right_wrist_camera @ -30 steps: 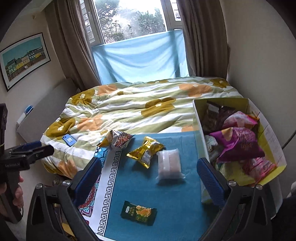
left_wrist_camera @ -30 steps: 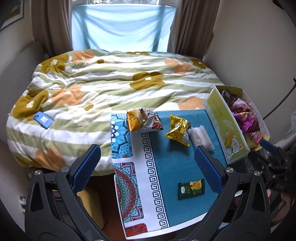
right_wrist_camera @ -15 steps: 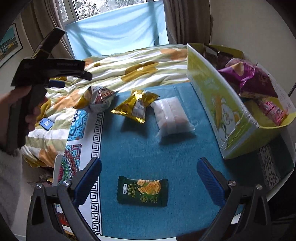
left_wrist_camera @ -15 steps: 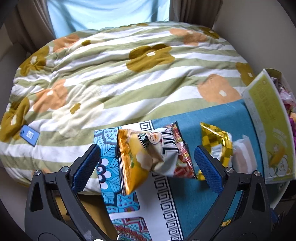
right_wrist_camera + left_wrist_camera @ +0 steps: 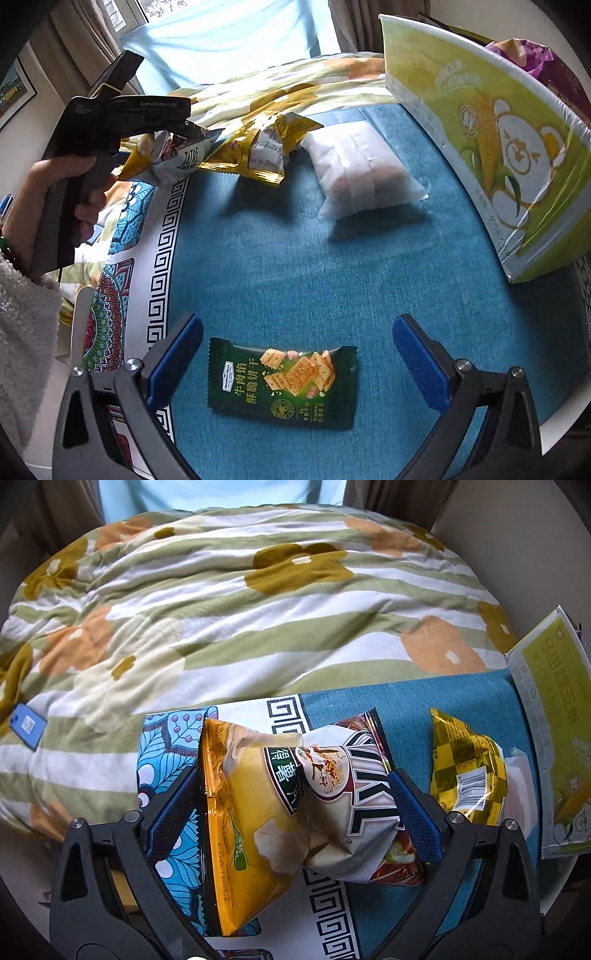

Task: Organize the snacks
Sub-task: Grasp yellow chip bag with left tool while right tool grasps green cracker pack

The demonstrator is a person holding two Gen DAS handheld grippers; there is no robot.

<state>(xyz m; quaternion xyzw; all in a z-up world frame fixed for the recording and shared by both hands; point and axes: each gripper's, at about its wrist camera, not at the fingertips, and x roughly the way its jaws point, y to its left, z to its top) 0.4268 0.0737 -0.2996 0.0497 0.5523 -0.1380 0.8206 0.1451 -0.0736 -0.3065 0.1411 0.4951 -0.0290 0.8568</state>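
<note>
My left gripper (image 5: 291, 797) is open, its blue pads on either side of a yellow and white chip bag (image 5: 291, 805) at the table's far left; the bag also shows in the right wrist view (image 5: 173, 158), under the left gripper (image 5: 184, 127). My right gripper (image 5: 297, 343) is open just above a dark green cracker packet (image 5: 282, 386) on the blue cloth. A gold checked packet (image 5: 465, 771) (image 5: 258, 151) and a white wrapped pack (image 5: 360, 175) lie farther back. The yellow-green snack box (image 5: 491, 140) (image 5: 554, 738) stands at the right.
The table carries a blue cloth with a patterned border (image 5: 162, 258). A bed with a flowered quilt (image 5: 240, 602) lies beyond it, with a small blue card (image 5: 27, 725) on it. Purple bags (image 5: 532, 55) fill the box.
My left gripper has moved forward and down until the chip bag sits between its pads. My right gripper has dropped low over the green cracker packet.
</note>
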